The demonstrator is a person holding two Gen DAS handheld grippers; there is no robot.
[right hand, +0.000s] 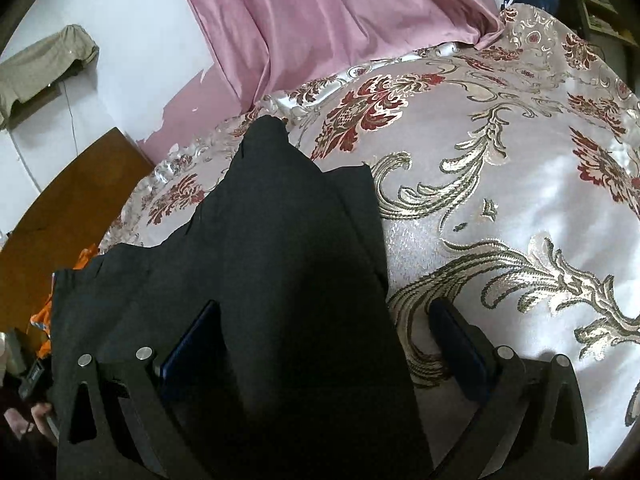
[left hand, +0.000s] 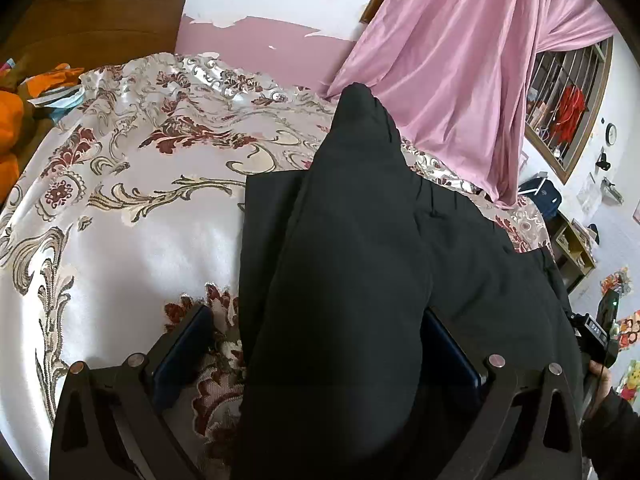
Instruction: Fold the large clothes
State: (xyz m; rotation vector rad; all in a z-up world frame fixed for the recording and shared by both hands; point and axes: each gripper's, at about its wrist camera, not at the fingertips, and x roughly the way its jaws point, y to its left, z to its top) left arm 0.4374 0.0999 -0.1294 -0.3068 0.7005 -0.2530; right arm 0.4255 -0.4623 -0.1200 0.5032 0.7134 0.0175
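A pair of black trousers [left hand: 360, 240] lies on the floral satin bedspread [left hand: 140, 208], partly folded, with one layer rising in a peak at the far end. My left gripper [left hand: 320, 344] is open, its blue-padded fingers [left hand: 180, 344] wide apart, and a fold of the trousers runs between them. In the right wrist view the same trousers [right hand: 280, 260] run up the middle, and my right gripper [right hand: 324, 344] is open too, its fingers [right hand: 460, 352] on either side of the cloth's right edge. Neither pair of pads presses the cloth.
A pink curtain [left hand: 460, 80] hangs onto the bed's far side. A wooden headboard [left hand: 100, 4] and orange cloth [left hand: 12, 120] are at the left. A window [left hand: 568, 104] and shelves [left hand: 576, 248] stand at the right. My other gripper's body [left hand: 596, 336] shows at the right edge.
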